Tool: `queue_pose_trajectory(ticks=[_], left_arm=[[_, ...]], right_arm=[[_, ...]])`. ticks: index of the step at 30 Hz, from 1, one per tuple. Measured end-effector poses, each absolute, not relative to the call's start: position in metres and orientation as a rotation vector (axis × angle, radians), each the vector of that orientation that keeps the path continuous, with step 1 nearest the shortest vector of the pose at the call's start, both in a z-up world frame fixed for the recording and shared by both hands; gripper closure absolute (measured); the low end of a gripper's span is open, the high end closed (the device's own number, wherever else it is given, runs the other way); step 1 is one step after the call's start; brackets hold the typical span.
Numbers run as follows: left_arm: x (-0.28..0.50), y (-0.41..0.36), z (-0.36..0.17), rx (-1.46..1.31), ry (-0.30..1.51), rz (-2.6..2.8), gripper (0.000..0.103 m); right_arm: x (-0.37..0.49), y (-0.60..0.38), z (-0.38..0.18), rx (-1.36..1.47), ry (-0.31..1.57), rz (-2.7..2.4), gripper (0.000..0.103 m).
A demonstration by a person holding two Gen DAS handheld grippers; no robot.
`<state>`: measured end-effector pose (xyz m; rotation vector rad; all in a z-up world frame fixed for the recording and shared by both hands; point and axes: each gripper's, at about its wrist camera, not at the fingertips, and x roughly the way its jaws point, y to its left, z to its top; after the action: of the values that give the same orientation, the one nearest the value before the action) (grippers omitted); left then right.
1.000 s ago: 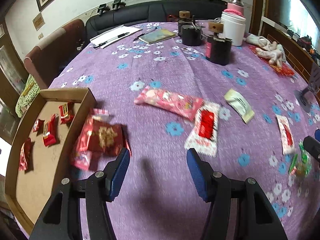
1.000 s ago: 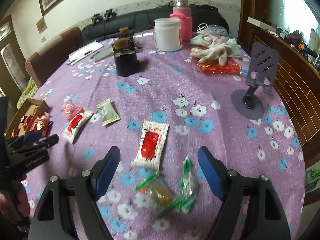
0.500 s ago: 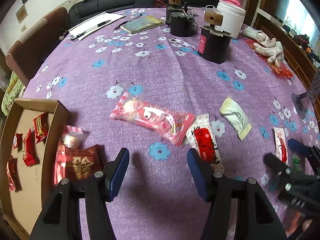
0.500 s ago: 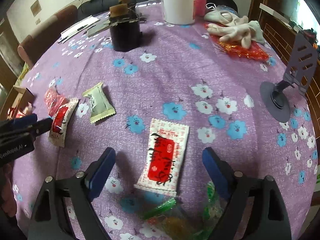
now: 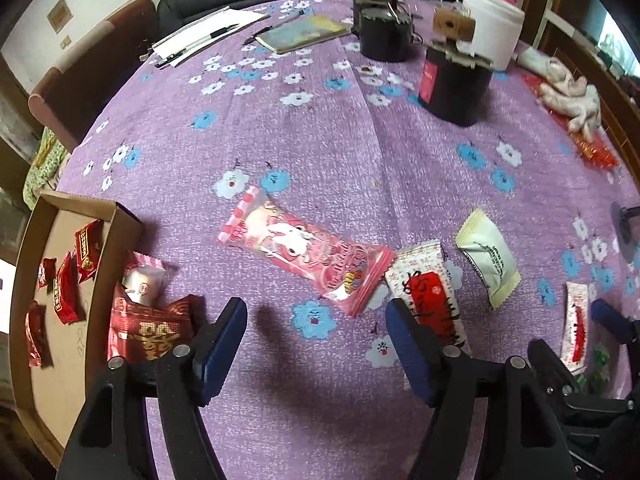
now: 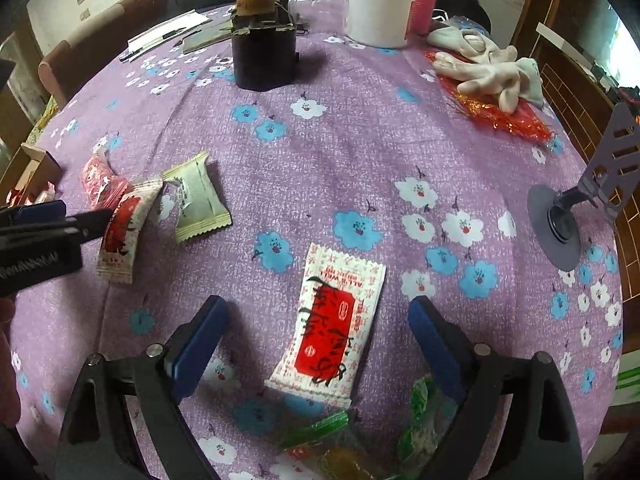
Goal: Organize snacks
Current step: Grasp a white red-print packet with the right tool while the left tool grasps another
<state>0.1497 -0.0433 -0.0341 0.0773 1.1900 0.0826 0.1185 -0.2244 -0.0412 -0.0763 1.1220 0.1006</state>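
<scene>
Snack packets lie on the purple flowered tablecloth. My left gripper (image 5: 314,316) hovers over bare cloth, jaws opening, nothing between them. A long pink packet (image 5: 304,256) ends just beyond its tips. A white-and-red packet (image 5: 432,300) lies by its right finger, with a pale green packet (image 5: 486,256) farther right. A cardboard tray (image 5: 24,280) at the left holds several red candies (image 5: 64,292). A red packet (image 5: 148,332) and a small pink candy (image 5: 142,280) lie beside it. My right gripper (image 6: 318,312) is open astride another white-and-red packet (image 6: 336,320), pads apart from it.
Green-wrapped candies (image 6: 332,432) lie under the right gripper's body. Two black jars (image 5: 456,84) (image 5: 384,36), a white tub (image 6: 380,8), papers (image 5: 208,36), white gloves (image 6: 488,68) on red mesh and a phone stand (image 6: 560,220) stand farther off. The table edge runs along the right.
Both grippers tipped down and came closer to the cloth while their jaws widened. The left one shifted right, away from the tray. The right one now straddles the white-and-red packet.
</scene>
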Motion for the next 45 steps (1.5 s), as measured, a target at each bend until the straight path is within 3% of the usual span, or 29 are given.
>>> queue_pose_trajectory(ticks=[10, 12, 14, 23, 30, 31, 32, 34, 35, 37, 38, 45], left_arm=[[0.133, -0.046, -0.014, -0.127, 1.147, -0.006, 0.027], [0.130, -0.051, -0.004, -0.173, 1.111, -0.011, 0.019], [0.135, -0.066, -0.004, -0.109, 1.100, 0.008, 0.014], [0.157, -0.085, -0.044, -0.085, 1.240, 0.000, 0.014], [0.153, -0.102, -0.046, -0.033, 1.227, -0.003, 0.013], [0.152, -0.104, -0.046, -0.019, 1.229, -0.003, 0.015], [0.150, -0.106, -0.045, -0.016, 1.224, -0.010, 0.023], [0.148, -0.108, -0.041, -0.021, 1.218, -0.033, 0.053], [0.147, -0.107, -0.039, -0.033, 1.218, -0.051, 0.076], [0.147, -0.103, -0.036, -0.088, 1.241, -0.099, 0.076], [0.147, -0.101, -0.036, -0.094, 1.242, -0.103, 0.077], [0.129, -0.089, -0.034, -0.121, 1.237, -0.120, 0.077]], right_arm=[[0.118, -0.229, -0.042, -0.066, 1.125, 0.120, 0.008], [0.117, -0.229, -0.042, -0.070, 1.127, 0.124, 0.008], [0.117, -0.229, -0.042, -0.070, 1.128, 0.127, 0.008], [0.118, -0.232, -0.042, -0.082, 1.138, 0.132, 0.008], [0.119, -0.231, -0.043, -0.078, 1.114, 0.122, 0.008], [0.119, -0.231, -0.043, -0.077, 1.111, 0.121, 0.009], [0.118, -0.231, -0.043, -0.076, 1.105, 0.121, 0.011], [0.116, -0.230, -0.040, -0.072, 1.090, 0.122, 0.030], [0.115, -0.230, -0.038, -0.072, 1.086, 0.123, 0.037], [0.114, -0.232, -0.034, -0.057, 1.093, 0.125, 0.063], [0.113, -0.233, -0.033, -0.052, 1.097, 0.126, 0.069], [0.094, -0.225, -0.033, -0.032, 1.102, 0.166, 0.072]])
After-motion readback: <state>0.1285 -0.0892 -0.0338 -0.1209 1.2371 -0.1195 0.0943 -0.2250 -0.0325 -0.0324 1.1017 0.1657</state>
